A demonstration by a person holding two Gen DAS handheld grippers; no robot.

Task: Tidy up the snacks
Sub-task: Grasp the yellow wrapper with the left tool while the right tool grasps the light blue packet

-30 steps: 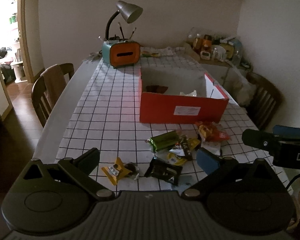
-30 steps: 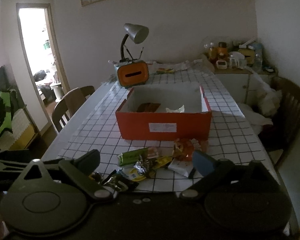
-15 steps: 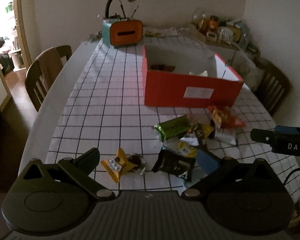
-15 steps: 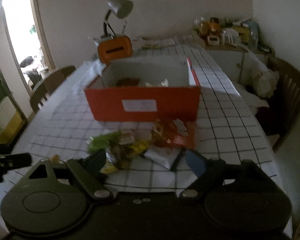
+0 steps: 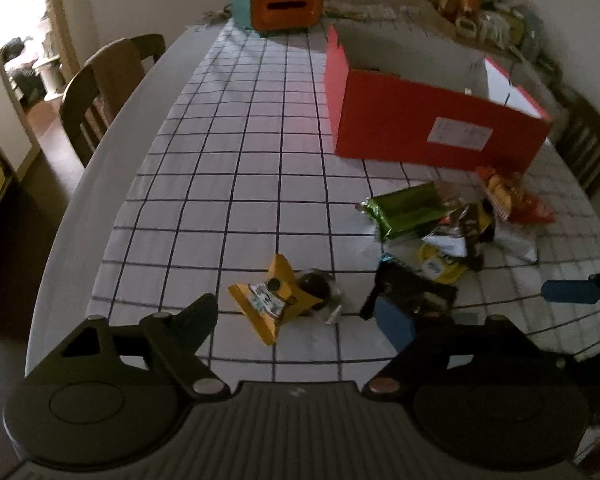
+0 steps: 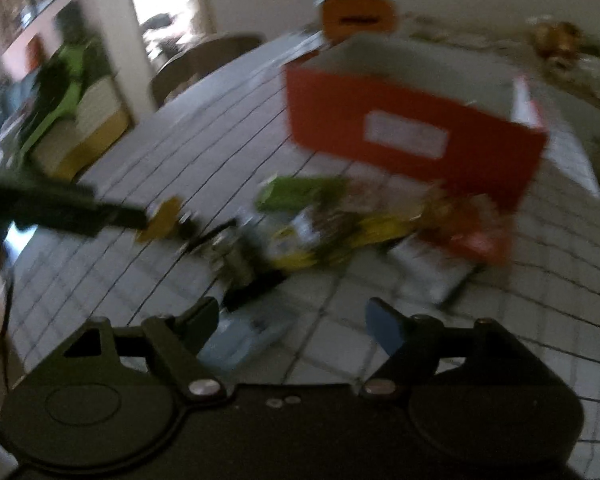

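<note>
Loose snacks lie on the checked tablecloth (image 5: 236,184) in front of an open red box (image 5: 436,128). My left gripper (image 5: 300,320) hovers low over a yellow packet (image 5: 270,300) and a dark round snack (image 5: 316,286). Its jaws are closing, the packet lies between the fingertips, and the pads do not press it. To the right lie a black packet (image 5: 412,292), a green one (image 5: 404,208) and an orange one (image 5: 512,200). My right gripper (image 6: 294,322), in a blurred view, points at the snack pile (image 6: 320,240); its jaws are closing with nothing clearly between them. The red box (image 6: 412,136) stands behind.
An orange and teal holder (image 5: 284,4) stands at the table's far end. Wooden chairs sit at the left (image 5: 108,80) and the right (image 5: 588,140). Jars and clutter (image 5: 480,16) crowd a counter at the back right. The table's rounded edge (image 5: 60,240) runs close on the left.
Both grippers have sunk toward the table and tilted down, so the snacks look nearer. Both pairs of fingers stand slightly narrower. The right view has rolled and gone blurred.
</note>
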